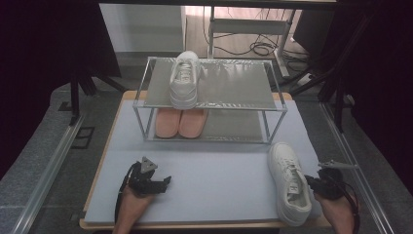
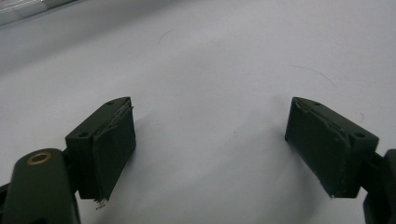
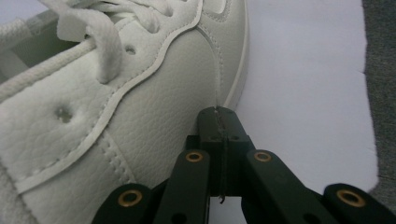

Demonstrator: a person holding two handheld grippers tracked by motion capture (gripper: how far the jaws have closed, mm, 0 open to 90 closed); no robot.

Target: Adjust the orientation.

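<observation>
White sneakers, pink slippers

White sneaker [image 1: 290,183] on a pale blue mat [image 1: 214,180]; silver rack [image 1: 210,100] holds pink slippers [image 1: 180,123] (black grippers).

pebbled, seemingly leather white sneaker [image 3: 140,107], matt

A lab-like recording space: dark curtains [image 1: 44,58] flank the worktop [image 1: 204,170], loose cables [image 1: 258,48] trail on the floor, metal frame rails [image 1: 48,170] stand alongside.

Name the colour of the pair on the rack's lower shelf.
Salmon pink slippers, clearest in the high view.
</observation>
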